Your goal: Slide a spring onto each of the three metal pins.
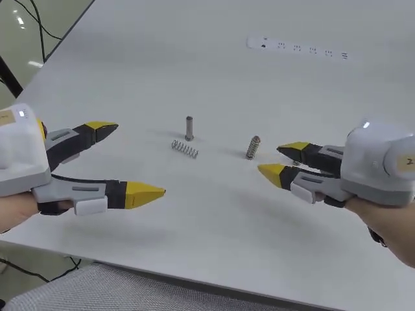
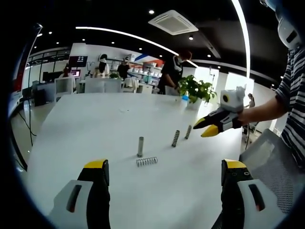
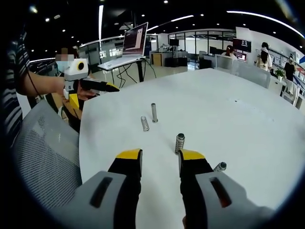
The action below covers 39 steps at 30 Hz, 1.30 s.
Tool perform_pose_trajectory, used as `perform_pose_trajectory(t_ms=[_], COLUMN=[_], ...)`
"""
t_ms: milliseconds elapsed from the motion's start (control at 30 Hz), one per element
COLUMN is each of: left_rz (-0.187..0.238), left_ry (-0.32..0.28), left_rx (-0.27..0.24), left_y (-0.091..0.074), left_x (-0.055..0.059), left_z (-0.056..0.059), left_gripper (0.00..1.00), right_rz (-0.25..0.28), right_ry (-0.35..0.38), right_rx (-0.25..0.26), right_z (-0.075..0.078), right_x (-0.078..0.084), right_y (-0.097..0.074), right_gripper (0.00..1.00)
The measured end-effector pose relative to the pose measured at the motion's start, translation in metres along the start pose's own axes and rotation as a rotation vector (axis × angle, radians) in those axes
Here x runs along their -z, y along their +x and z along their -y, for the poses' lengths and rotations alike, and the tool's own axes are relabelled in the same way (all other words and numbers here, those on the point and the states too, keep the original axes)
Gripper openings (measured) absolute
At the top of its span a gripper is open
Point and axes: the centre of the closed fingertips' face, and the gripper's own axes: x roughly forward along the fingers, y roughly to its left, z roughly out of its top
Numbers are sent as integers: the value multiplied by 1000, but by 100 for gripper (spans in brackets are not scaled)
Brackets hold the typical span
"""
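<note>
My left gripper (image 1: 140, 159) gapes wide, my right gripper (image 1: 269, 160) narrowly parted. A spring (image 1: 185, 149) lies beside the bare pin (image 1: 189, 127) — perhaps touching.

Wide bare surface (image 1: 214, 246) along the near edge, open from one gripper to the other. In the middle, three obstacles close together: upright bare pin (image 1: 189, 127), loose spring (image 1: 185, 149) lying just in front of it, sprung pin (image 1: 253, 148) standing off to the right. Clear lane between loose spring and sprung pin. Third pin (image 3: 219, 166) just beside the right gripper (image 1: 269, 160) fingers (image 1: 272, 172). Beyond the pins, free surface up to the power strip (image 1: 295, 48). Left gripper (image 1: 139, 159) well apart from everything.
</note>
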Motion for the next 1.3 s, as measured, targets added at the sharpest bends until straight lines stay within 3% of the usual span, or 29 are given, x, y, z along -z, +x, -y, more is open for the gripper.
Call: perform_pose_trajectory(t_ms=[267, 633, 967, 1300], left_rz=[-6, 1, -12, -16], left_ry=[-2, 10, 15, 16], left_rx=[4, 14, 14, 14], left_y=[0, 1, -1, -2], left_x=[2, -2, 1, -1], left_z=[1, 3, 2, -1], left_gripper=[97, 97, 97, 97], right_rz=[-20, -21, -20, -44], right_ry=[-1, -10, -89, -221], right_rx=[-18, -29, -76, -135], right_z=[-9, -13, -23, -43], right_x=[8, 3, -22, -45], right_y=[1, 7, 31, 67], right_gripper=[33, 32, 31, 30])
